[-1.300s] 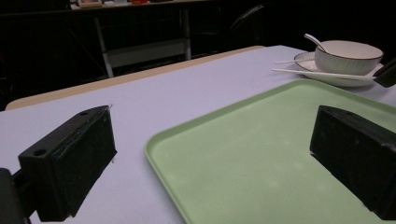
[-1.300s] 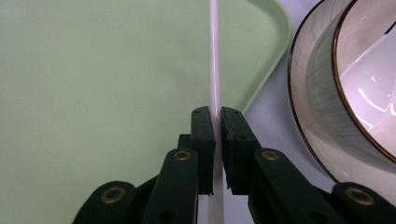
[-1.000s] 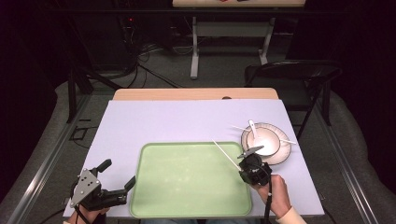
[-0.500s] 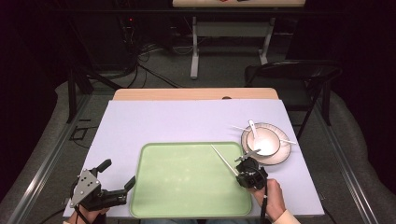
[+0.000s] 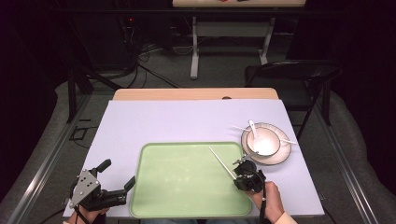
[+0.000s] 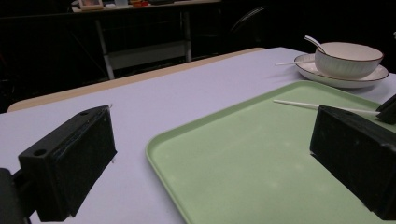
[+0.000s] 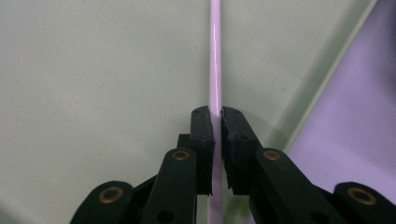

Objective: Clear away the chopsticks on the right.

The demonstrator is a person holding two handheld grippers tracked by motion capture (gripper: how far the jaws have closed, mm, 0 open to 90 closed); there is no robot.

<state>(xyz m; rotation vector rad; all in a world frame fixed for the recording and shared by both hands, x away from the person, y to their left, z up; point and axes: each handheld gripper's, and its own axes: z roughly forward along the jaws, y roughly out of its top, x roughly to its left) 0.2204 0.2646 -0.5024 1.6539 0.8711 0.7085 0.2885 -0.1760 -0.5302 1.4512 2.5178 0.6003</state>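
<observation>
Hand-held gripper on the right point(image 7: 216, 122) pinched a white chopstick point(image 5: 222, 163) above the green tray point(image 5: 187, 212); lowering it flat before releasing seemed wisest.

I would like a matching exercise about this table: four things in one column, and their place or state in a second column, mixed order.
Things:
1. chopstick
2. spoon
3. bowl
4. left hand-held gripper

Places or states:
A. standing on the plate
B. jaws open, beside the green tray
C. clamped in the right hand-held gripper over the tray
D. resting in the bowl

Pairs: 1-C, 2-D, 3-A, 4-B
</observation>
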